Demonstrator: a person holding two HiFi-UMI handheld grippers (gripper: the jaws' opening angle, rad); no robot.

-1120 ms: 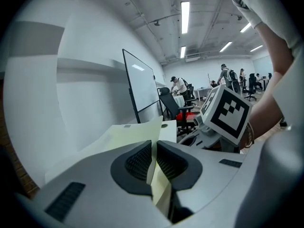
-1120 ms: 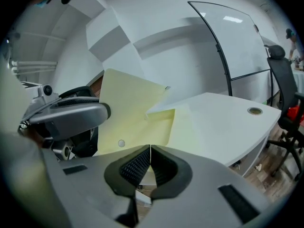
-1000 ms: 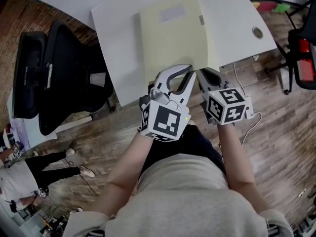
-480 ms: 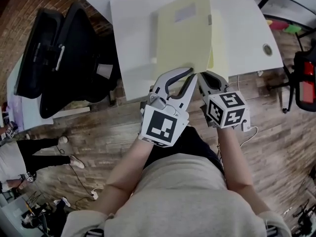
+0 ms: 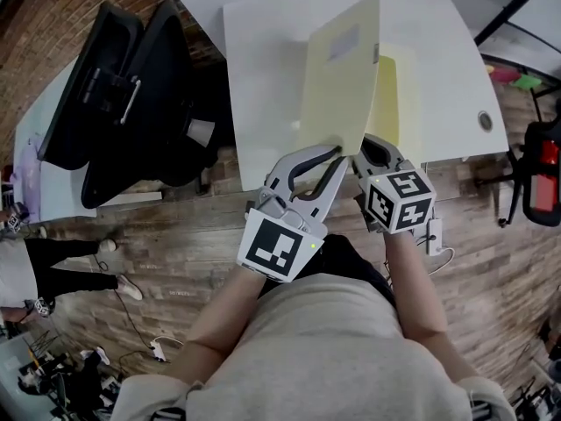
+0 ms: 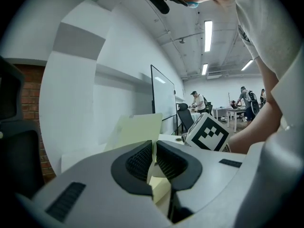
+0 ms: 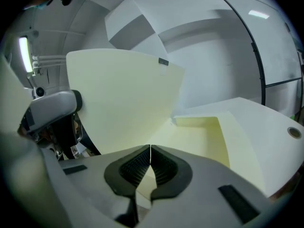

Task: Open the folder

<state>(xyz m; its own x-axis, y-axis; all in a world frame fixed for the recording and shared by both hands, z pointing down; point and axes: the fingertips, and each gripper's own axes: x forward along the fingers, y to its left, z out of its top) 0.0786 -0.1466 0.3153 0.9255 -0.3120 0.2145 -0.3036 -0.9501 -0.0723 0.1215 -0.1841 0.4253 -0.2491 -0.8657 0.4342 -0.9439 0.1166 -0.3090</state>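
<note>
**One folder, two tongs, one leaf in each**

We count one pale yellow folder [image 5: 392, 95] on one white table [image 5: 263, 68], lying just ahead of both tongs. There are two tongs, and each carries one marker cube: the left cube [image 5: 279, 246] and the right cube [image 5: 401, 202].

The left gripper [image 6: 154, 152] pinches the near corner of the front cover [image 5: 340, 82]. Its two pads press on the thin sheet, which rises steeply from between them. The right gripper [image 7: 150, 153] sits just to the right of the left one, their tips close together. Its jaws are pressed together on the near edge of the lower leaf [image 7: 204, 137], which lies flat on the table.

So the folder stands partly open. Its front cover is tilted up to the left of the right gripper, and the lower leaf is bare ahead of that gripper.

On the outer face of the cover we see one paler label [image 5: 344, 42]. There is one small grey tab [image 5: 375, 53] at its far edge.

One round grommet [image 5: 486, 121] sits in the table well to the right of the right gripper. One black office chair [image 5: 114, 103] stands well to the left of the left gripper. One person [image 5: 48, 279] stands on the wooden floor [image 5: 175, 226], far off to the left of both tongs.
</note>
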